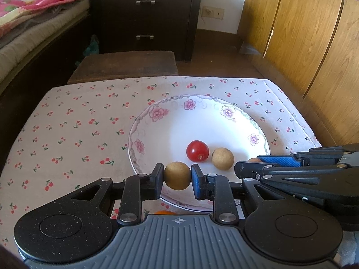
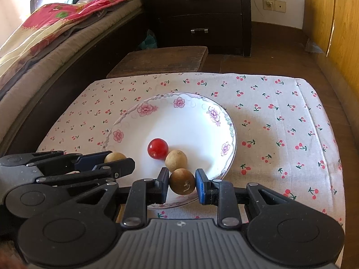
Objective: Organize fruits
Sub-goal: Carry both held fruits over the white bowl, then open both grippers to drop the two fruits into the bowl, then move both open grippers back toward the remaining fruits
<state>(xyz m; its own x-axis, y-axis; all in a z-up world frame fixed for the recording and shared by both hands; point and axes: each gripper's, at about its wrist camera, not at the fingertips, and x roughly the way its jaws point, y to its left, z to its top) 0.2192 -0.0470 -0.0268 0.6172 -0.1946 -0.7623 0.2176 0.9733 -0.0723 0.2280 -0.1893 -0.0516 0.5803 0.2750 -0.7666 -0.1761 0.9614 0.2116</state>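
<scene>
Here, longan (image 1: 177,175) between left jaws

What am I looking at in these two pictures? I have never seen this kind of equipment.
No robot here: a person carries a two-finger clamp in each hand, each with a camera looking along its fingers. The left wrist view shows the left hand-held gripper shut on a tan round fruit. The right wrist view shows the right hand-held gripper shut on a brown round fruit. Both hang over the near rim of a flowered plate on a cherry-print cloth. On the plate lie a red cherry tomato and another tan fruit.
</scene>
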